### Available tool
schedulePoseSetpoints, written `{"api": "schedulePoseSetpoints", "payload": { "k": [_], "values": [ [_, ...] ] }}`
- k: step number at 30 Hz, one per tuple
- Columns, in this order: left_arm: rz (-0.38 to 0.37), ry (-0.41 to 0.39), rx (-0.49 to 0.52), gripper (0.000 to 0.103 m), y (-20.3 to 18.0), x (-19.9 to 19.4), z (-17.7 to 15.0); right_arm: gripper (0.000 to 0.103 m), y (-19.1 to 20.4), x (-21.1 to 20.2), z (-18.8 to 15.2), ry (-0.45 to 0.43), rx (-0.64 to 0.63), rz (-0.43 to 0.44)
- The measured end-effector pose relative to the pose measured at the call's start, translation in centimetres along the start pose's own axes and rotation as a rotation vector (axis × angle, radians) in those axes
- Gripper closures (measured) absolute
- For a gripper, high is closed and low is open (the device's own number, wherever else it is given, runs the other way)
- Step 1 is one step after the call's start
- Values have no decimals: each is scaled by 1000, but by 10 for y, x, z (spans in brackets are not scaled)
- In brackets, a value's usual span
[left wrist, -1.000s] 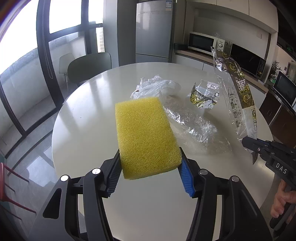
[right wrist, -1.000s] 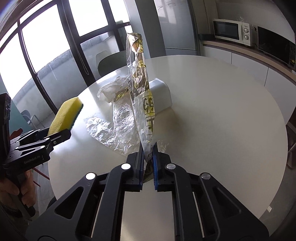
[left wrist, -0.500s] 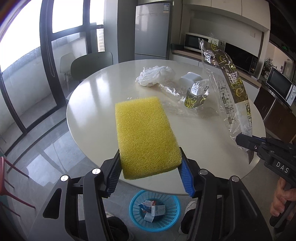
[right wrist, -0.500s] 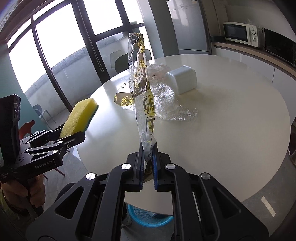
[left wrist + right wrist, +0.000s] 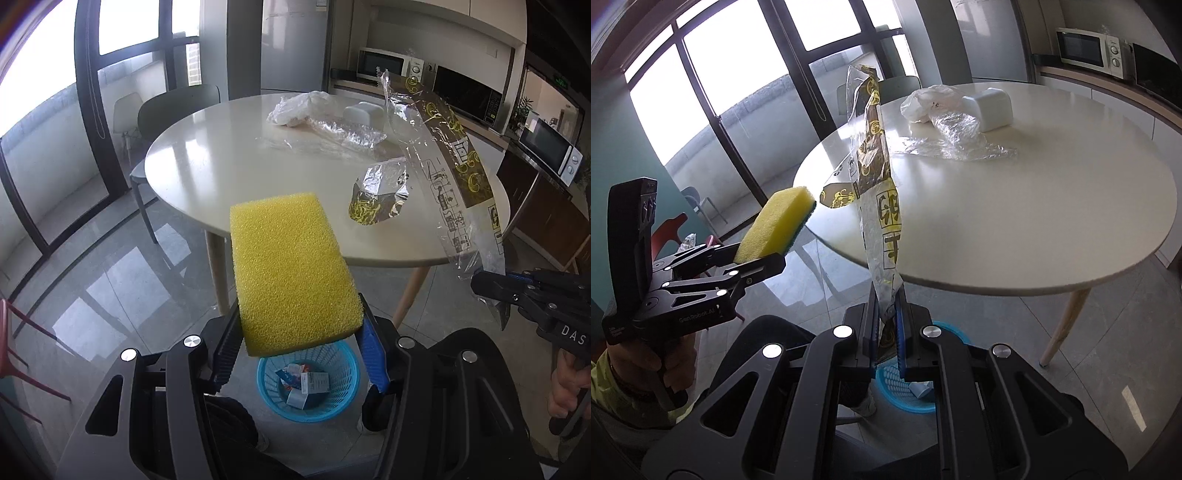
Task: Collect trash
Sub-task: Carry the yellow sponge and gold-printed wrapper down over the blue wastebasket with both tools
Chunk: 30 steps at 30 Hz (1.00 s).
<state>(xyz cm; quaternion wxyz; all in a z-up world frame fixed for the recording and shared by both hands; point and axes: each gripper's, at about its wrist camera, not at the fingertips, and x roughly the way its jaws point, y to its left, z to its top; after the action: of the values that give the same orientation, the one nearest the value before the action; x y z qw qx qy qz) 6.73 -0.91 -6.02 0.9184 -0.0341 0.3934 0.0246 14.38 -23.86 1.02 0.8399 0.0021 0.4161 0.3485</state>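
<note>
My left gripper (image 5: pixel 299 332) is shut on a yellow sponge (image 5: pixel 288 269), held in the air off the table's near edge; it also shows in the right wrist view (image 5: pixel 775 225). My right gripper (image 5: pixel 886 314) is shut on a long clear wrapper with gold and brown print (image 5: pixel 875 177), which stands up from the jaws; the wrapper shows in the left wrist view (image 5: pixel 443 166). A blue basket (image 5: pixel 332 384) with some trash stands on the floor below both grippers. A foil wrapper (image 5: pixel 380 192), clear film (image 5: pixel 347 133) and a white plastic bag (image 5: pixel 299 107) lie on the round table (image 5: pixel 207 162).
A white box (image 5: pixel 990 107) sits at the table's far side. A dark chair (image 5: pixel 173 110) stands behind the table, a red chair (image 5: pixel 14 354) at left. Windows run along the left, a counter with microwaves along the right. The table's wooden legs (image 5: pixel 1060 325) stand near the basket.
Both grippers have pulled back from over the table and now hang beyond its near edge above the floor. The blue basket has come into view below them. Both grips are unchanged.
</note>
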Motion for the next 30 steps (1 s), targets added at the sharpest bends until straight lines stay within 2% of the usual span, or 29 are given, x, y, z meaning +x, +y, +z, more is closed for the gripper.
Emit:
{"api": "schedulePoseSetpoints", "payload": {
  "k": [12, 16, 19, 23, 25, 30],
  "values": [
    [32, 136, -12, 47, 15, 35, -60, 96, 17, 16, -66, 149, -26, 39],
    [43, 182, -11, 47, 17, 52, -73, 96, 17, 41, -88, 215, -34, -12],
    [46, 218, -10, 47, 18, 64, -83, 96, 11, 56, -100, 263, -16, -16],
    [43, 266, -29, 47, 24, 82, -92, 96, -1, 79, -110, 332, 29, -24],
    [47, 290, -34, 47, 27, 92, -96, 96, -5, 94, -118, 373, 20, -69],
    [46, 327, -30, 47, 28, 114, -97, 96, -20, 129, -127, 440, 55, -98]
  ]
}}
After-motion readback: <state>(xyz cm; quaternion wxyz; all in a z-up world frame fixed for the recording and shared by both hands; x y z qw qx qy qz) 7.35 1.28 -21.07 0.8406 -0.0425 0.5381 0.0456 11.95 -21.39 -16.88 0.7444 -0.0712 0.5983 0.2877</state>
